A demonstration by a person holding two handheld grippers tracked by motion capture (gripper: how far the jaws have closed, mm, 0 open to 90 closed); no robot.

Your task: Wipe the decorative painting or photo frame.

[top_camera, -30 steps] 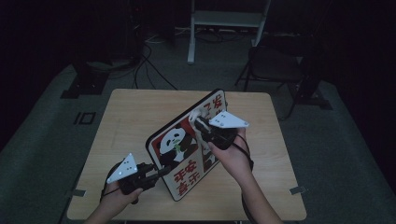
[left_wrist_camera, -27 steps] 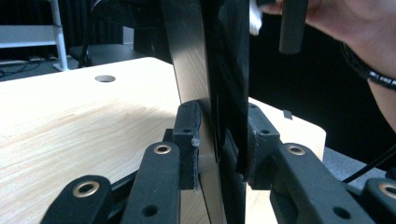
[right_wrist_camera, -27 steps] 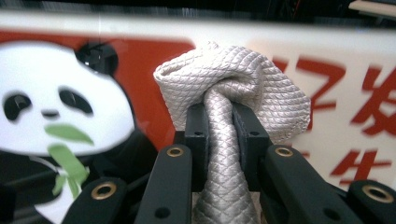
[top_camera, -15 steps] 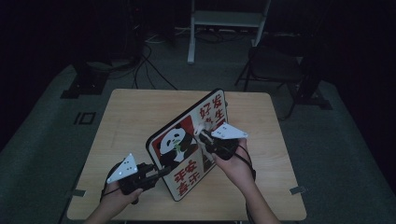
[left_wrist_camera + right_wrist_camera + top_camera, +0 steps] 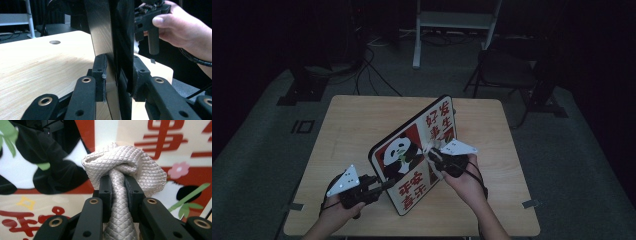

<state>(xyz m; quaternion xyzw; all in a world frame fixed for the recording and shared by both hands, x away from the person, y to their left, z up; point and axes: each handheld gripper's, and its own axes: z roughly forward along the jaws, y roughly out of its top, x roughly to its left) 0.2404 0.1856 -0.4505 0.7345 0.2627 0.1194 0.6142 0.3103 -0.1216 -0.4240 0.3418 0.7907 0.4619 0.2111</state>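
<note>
Wiping downward, we've slid the bunched grey quilted cloth [image 5: 125, 170], clamped in our right jaws [image 5: 435, 156], lower across the glossy panda-printed board [image 5: 412, 155]; left jaws [image 5: 382, 186] clamp its seven-o'clock edge, upright mid-desk [image 5: 352, 125]. Lower half remains.

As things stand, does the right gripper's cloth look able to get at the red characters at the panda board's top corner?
Probably yes: the right gripper presses its grey quilted cloth on the upright panda picture board, with the face above unobstructed.
</note>
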